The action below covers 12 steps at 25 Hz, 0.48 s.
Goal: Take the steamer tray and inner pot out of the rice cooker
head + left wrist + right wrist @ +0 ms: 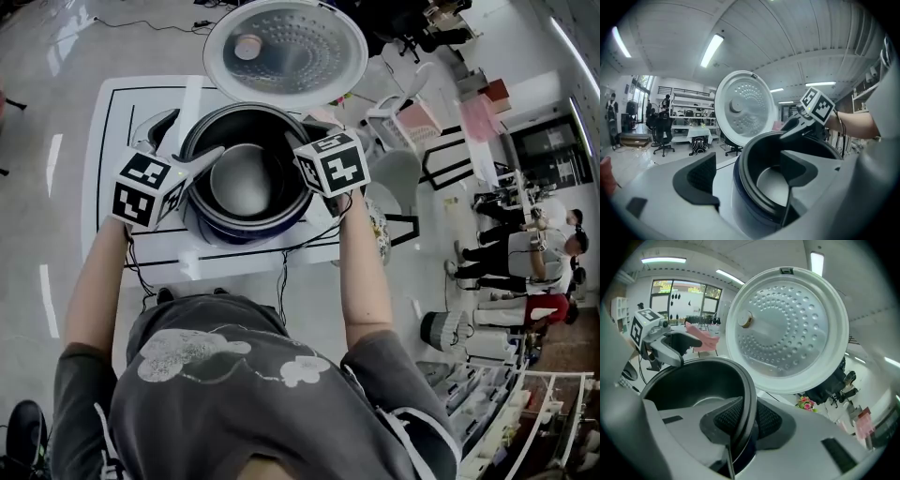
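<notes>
One white table (150,98), strip-lit room (656,126), right hand-held gripper (740,423) pinching inner pot (693,385) rim, left hand-held gripper (750,173) agape.

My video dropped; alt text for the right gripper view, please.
The right tool grips the near rim of the dark inner pot, one pad inside, one outside. Behind stands the cooker's open lid, dimpled metal inside facing us; the left tool is at the far rim.

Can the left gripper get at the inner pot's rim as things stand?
Likely yes. The left gripper is open, with the rim of the inner pot between its jaws, one inside, one outside, and nothing blocks it. The right gripper clamps the opposite rim.
</notes>
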{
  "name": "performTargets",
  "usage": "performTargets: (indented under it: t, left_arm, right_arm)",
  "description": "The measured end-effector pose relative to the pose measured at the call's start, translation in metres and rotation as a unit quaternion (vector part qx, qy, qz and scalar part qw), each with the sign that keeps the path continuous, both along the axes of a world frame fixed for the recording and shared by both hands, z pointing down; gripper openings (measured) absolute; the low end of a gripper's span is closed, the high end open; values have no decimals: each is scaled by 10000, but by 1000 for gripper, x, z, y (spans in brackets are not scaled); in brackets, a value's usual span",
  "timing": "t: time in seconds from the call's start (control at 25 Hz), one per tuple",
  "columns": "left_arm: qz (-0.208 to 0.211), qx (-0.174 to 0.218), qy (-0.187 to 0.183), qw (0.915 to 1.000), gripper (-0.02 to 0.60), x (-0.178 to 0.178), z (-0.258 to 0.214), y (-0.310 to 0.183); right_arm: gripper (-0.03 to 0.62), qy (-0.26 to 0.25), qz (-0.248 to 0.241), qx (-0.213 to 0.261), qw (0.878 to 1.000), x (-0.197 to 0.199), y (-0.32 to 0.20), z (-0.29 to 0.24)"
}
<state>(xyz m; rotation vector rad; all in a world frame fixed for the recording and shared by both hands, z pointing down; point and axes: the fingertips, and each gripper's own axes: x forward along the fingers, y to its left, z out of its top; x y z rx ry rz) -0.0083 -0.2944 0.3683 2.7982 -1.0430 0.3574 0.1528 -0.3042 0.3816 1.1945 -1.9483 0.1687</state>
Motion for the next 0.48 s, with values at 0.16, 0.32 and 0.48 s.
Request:
performTargets:
  t: [0.16, 0.32, 0.48]
  left_arm:
    - [105, -109, -327, 9994, 423, 11, 9, -8]
    - [320, -343, -758, 9960, 423, 20, 24, -7]
    - [428, -485, -1088, 9920, 423, 25, 37, -3]
  right_arm:
    - [97, -89, -5, 157, 9998, 0, 3, -3]
    - [92, -327, -33, 297, 9990, 1, 5, -8]
    - [87, -748, -58, 387, 9964, 2, 5, -12]
